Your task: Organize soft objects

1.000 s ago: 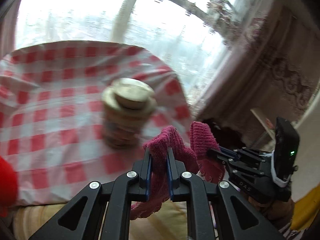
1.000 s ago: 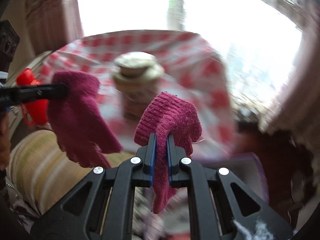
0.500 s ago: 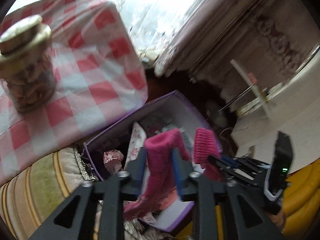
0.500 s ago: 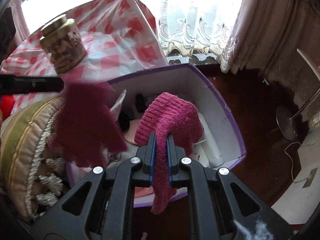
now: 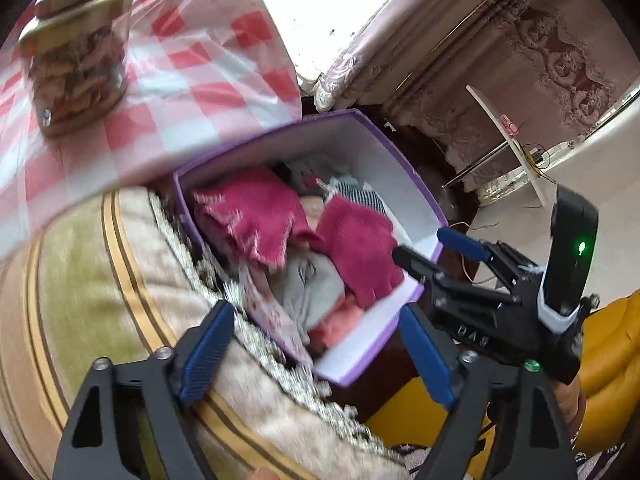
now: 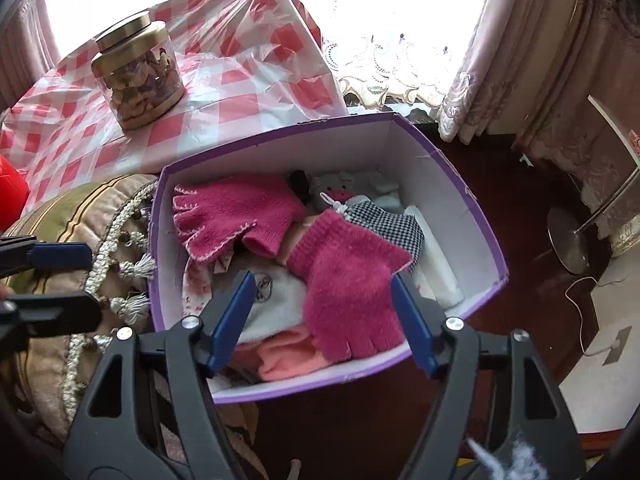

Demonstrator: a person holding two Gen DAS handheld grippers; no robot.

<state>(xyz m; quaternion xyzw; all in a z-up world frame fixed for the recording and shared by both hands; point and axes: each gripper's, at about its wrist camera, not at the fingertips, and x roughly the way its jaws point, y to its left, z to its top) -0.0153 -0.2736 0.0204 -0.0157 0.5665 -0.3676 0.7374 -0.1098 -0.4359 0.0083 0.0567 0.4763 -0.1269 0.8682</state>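
Gloves: two magenta knit gloves, one (image 6: 232, 212) at the left of the purple box (image 6: 460, 184), the other (image 6: 348, 276) at its right front, both on the soft pile inside.
Handling: judged light, limp, non-slip; pinch at the ribbed cuff.
Left gripper (image 5: 316, 356): jaws opening, nothing between them, above the box's near-left wall.
Right gripper (image 6: 320, 316): jaws opening, pads clear of the glove below.
Surroundings: striped cushion (image 6: 80, 208) left of the box; biscuit jar (image 6: 138, 68) behind it.

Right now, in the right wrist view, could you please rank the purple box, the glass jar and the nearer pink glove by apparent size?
1. purple box, clearly largest.
2. nearer pink glove.
3. glass jar.
The glove lies closer to the camera than the jar, so their order is unsure.
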